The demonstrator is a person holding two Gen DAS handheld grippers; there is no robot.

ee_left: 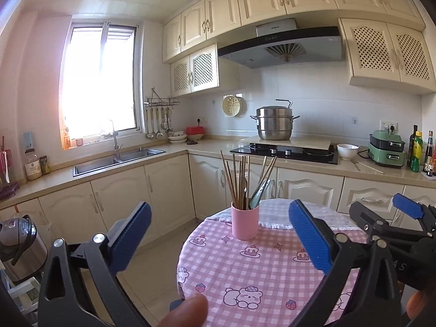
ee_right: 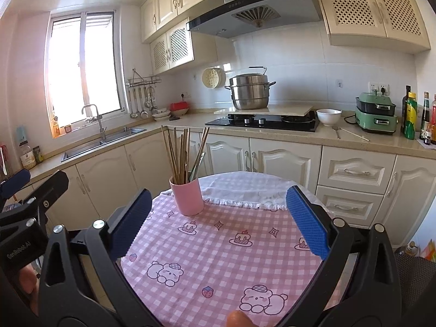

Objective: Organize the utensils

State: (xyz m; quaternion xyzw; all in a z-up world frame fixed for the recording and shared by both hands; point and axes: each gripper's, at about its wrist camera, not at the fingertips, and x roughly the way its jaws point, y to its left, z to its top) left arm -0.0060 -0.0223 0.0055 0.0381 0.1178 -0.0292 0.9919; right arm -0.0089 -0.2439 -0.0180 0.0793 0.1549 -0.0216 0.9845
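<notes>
A pink cup [ee_left: 245,224] [ee_right: 187,195] stands upright on the round table with a pink checked cloth [ee_left: 259,269] [ee_right: 223,256]. Several wooden chopsticks [ee_left: 237,179] [ee_right: 177,155] and a dark utensil [ee_left: 259,194] [ee_right: 196,166] stand in the cup. My left gripper [ee_left: 219,241] hovers open above the table's near left edge, nothing between its blue pads. My right gripper [ee_right: 218,218] is open too, short of the cup and empty. Each gripper shows at the side of the other's view: the right gripper [ee_left: 403,215] and the left gripper [ee_right: 21,188].
A white fringed cloth [ee_left: 297,215] [ee_right: 245,190] covers the table's far side. Behind run cream cabinets, a sink [ee_left: 117,160], a hob with a steel steamer pot [ee_right: 249,92], a white bowl [ee_right: 328,116], a green cooker [ee_right: 376,115] and bottles [ee_right: 410,114]. A rice cooker [ee_left: 19,242] sits low at left.
</notes>
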